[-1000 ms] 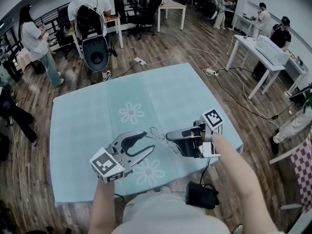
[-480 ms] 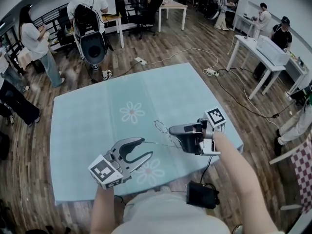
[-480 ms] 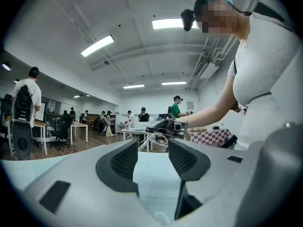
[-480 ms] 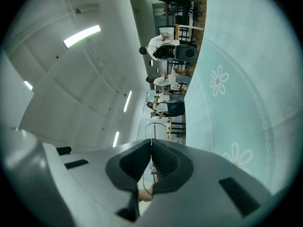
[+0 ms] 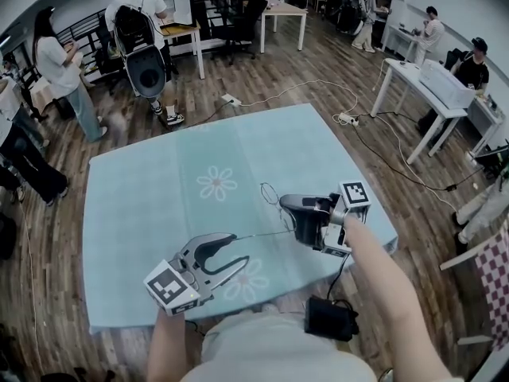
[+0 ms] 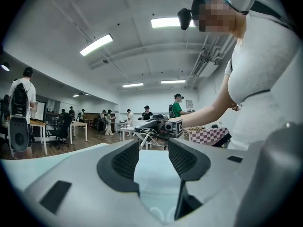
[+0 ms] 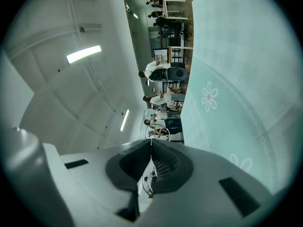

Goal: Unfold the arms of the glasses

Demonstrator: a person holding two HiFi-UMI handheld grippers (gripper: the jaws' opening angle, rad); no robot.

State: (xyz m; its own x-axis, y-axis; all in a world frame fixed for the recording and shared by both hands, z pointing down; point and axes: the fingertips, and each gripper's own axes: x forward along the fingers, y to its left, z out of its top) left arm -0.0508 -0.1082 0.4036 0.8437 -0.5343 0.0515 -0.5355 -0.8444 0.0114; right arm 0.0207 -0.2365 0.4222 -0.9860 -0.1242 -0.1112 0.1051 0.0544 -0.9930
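Thin wire-frame glasses (image 5: 269, 191) hang above the pale blue tablecloth (image 5: 159, 197), pinched in my right gripper (image 5: 286, 206), which is shut on the frame. One thin arm (image 5: 262, 234) stretches out left, and its tip ends close to the upper fingertip of my left gripper (image 5: 238, 248). That gripper stands open and holds nothing. The left gripper view shows its open gripper (image 6: 154, 145) facing the right gripper (image 6: 163, 125) and the glasses (image 6: 147, 137). In the right gripper view the jaws of the right gripper (image 7: 151, 143) meet on a wire, with a lens loop (image 7: 158, 129) beyond.
A black box (image 5: 330, 318) with a cable hangs at the table's near edge. Flower prints mark the cloth (image 5: 216, 184). Beyond the table are people, a stroller (image 5: 149, 74), white desks (image 5: 421, 82) and cables on the wood floor.
My right gripper has carried the glasses to the right and turned. The left gripper has slid slightly toward me. One arm of the glasses now stretches out between the two.
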